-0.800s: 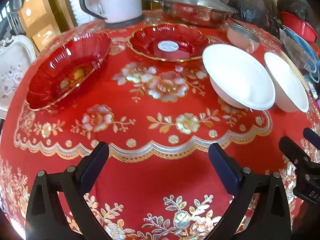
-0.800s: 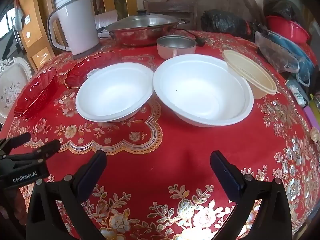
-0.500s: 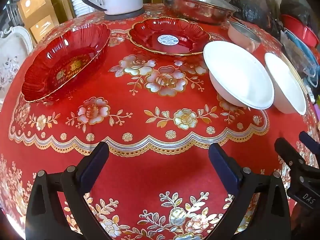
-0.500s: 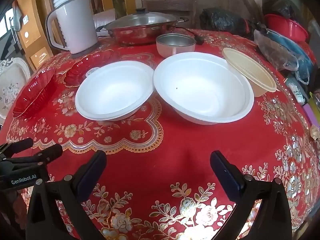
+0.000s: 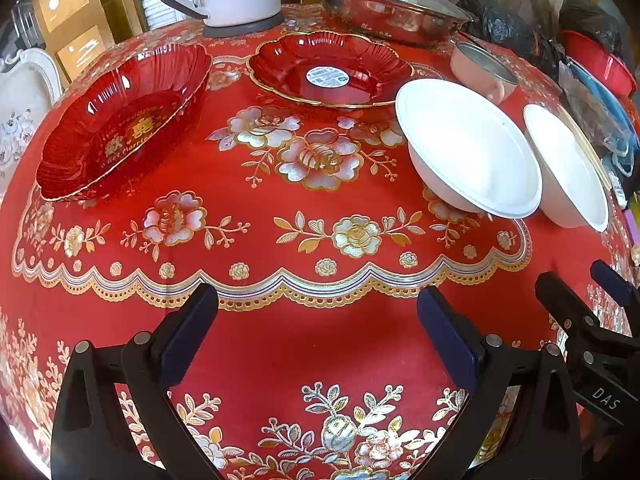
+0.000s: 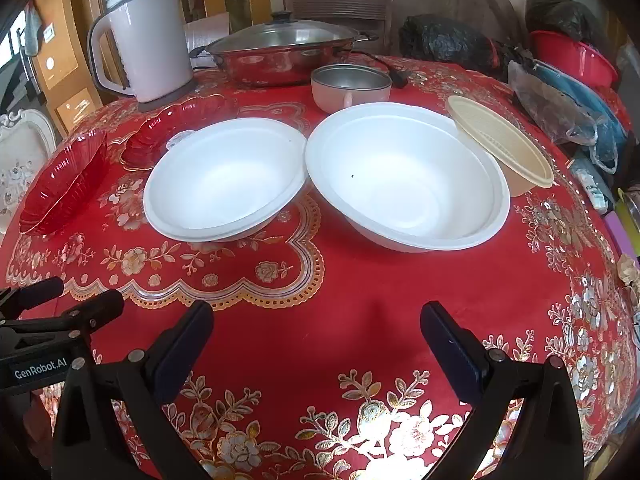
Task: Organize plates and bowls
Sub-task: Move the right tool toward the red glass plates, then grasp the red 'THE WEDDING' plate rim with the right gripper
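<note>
Two red glass plates lie on the red floral tablecloth: an oval one (image 5: 120,120) at the left and a scalloped one (image 5: 328,68) with a white sticker farther back. Two white foam bowls sit side by side, the smaller (image 6: 224,180) left of the larger (image 6: 404,180); a beige bowl (image 6: 500,148) leans behind the larger. My left gripper (image 5: 316,320) hangs open over bare cloth near the front edge, well short of the plates. My right gripper (image 6: 316,332) is open too, nothing between its fingers, in front of the white bowls.
At the back stand a white kettle (image 6: 148,44), a lidded steel pan (image 6: 284,52) and a pink metal-lined cup (image 6: 350,88). Black bags, a red basin (image 6: 576,60) and plastic clutter crowd the right edge. A white chair (image 5: 24,96) is off the left side.
Both views have crept forward and tilted slightly down; the plates and bowls sit a little lower and nearer in the frames. Both grippers stay open. Nothing on the table has moved.
</note>
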Available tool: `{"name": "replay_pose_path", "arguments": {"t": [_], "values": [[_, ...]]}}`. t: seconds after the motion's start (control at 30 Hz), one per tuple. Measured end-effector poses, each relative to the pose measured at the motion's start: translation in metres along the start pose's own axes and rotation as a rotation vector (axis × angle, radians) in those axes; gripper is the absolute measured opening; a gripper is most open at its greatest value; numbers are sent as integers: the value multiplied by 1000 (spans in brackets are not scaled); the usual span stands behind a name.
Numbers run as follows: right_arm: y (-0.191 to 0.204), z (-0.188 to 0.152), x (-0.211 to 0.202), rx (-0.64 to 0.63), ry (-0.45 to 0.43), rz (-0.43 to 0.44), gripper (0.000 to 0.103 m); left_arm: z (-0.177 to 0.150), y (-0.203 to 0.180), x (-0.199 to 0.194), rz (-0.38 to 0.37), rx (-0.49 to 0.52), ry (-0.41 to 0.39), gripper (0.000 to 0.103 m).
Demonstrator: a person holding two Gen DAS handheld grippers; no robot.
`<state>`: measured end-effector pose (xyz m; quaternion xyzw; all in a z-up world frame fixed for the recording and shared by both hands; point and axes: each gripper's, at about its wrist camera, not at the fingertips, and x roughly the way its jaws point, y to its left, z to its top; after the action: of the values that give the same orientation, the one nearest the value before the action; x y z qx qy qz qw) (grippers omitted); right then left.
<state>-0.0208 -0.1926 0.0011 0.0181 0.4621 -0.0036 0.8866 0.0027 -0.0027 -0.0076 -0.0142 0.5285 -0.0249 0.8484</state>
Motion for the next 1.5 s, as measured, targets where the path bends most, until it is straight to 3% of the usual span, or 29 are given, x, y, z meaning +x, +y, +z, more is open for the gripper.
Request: {"name": "replay_pose_path", "arguments": {"t": [0.8, 1.2, 1.5], "values": [[16, 2, -6, -31, 1, 41, 103, 3, 20, -18, 16, -41, -38, 101], [85, 11, -16, -188, -15, 129, 103, 11, 87, -38, 96, -147, -58, 101], [148, 34, -10, -284, -30, 248, 103, 20, 155, -47, 173, -244, -70, 101]]}}
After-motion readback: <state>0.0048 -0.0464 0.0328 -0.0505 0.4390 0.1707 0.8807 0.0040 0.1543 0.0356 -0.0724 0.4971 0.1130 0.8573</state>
